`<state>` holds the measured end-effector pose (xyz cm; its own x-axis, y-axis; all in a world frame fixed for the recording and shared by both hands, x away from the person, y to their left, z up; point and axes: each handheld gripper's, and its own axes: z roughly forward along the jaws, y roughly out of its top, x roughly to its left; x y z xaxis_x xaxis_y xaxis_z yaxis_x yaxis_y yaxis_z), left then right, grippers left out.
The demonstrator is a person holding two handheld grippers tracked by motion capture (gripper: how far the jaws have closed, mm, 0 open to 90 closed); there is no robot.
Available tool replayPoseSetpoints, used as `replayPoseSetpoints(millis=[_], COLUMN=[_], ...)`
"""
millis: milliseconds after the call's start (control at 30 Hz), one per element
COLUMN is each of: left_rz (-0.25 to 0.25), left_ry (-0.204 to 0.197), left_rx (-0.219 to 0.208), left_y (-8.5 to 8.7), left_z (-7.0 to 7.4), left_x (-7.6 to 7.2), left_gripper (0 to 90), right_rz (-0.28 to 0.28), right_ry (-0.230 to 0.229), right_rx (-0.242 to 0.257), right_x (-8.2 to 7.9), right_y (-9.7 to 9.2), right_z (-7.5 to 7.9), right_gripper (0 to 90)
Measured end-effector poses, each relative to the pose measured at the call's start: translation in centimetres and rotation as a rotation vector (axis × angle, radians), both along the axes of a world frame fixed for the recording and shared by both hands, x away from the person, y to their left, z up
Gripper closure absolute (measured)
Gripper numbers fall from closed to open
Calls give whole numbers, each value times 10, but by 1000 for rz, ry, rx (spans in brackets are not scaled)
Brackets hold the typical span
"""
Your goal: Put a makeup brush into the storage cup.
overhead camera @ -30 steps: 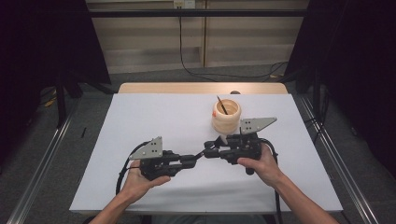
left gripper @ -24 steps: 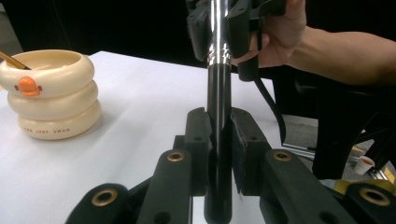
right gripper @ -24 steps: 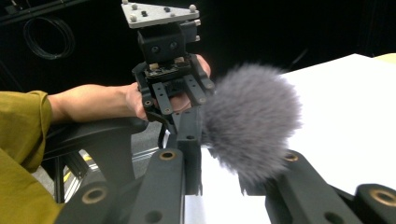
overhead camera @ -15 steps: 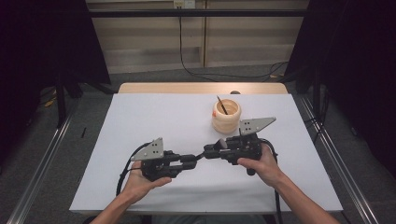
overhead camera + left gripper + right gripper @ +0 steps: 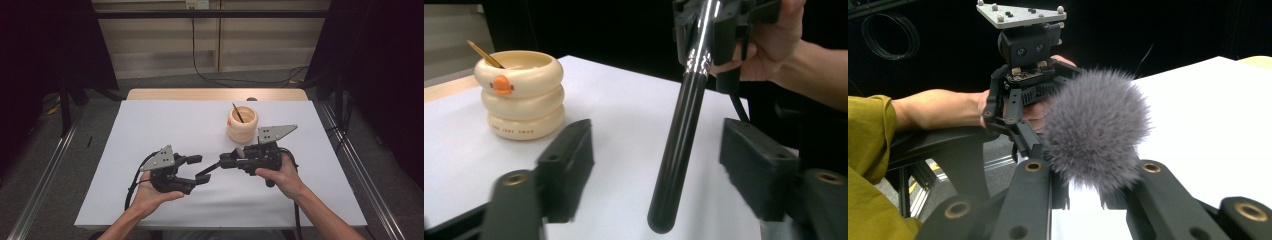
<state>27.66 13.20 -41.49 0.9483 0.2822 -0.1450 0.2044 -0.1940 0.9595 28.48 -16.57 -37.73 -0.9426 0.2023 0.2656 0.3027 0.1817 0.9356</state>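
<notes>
Item: brush (image 5: pixel 679 135), black handle with chrome ferrule and grey bristle head (image 5: pixel 1095 132), pinched near the ferrule by the right claw (image 5: pixel 226 161) above the white counter (image 5: pixel 175 125), long axis running across it, handle tip towards the left claw (image 5: pixel 197 169), bristles towards the right hand. Left claw: jaws just opened and spread, the handle between them, touching neither. Also present: cream ringed cup (image 5: pixel 242 124) holding a thin stick (image 5: pixel 238 112), standing behind the right claw.
</notes>
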Motion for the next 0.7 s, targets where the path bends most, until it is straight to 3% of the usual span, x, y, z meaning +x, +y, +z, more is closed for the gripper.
replayPoseSetpoints(millis=[200,267,467,533,700], left_rz=[35,46,92,115,167], left_ry=[1,22,-3,-10,-20], left_rx=[11,6,-2,23,9], left_y=[-3,-2,3,4,10], left_z=[0,1,5,5,8], left_x=[0,0,0,1,1], left_gripper=[90,40,18,19,10], right_rz=[-5,-11,-27,-30,-42], right_ry=[0,-7,-18,-22,-26], right_rx=[-12,-27,-40,-49,-48], right_x=[1,1,-1,-1,-1], right_y=[0,0,-2,-3,-7], right_z=[-1,-1,0,-1,1], right_gripper=[769,769,769,769,769])
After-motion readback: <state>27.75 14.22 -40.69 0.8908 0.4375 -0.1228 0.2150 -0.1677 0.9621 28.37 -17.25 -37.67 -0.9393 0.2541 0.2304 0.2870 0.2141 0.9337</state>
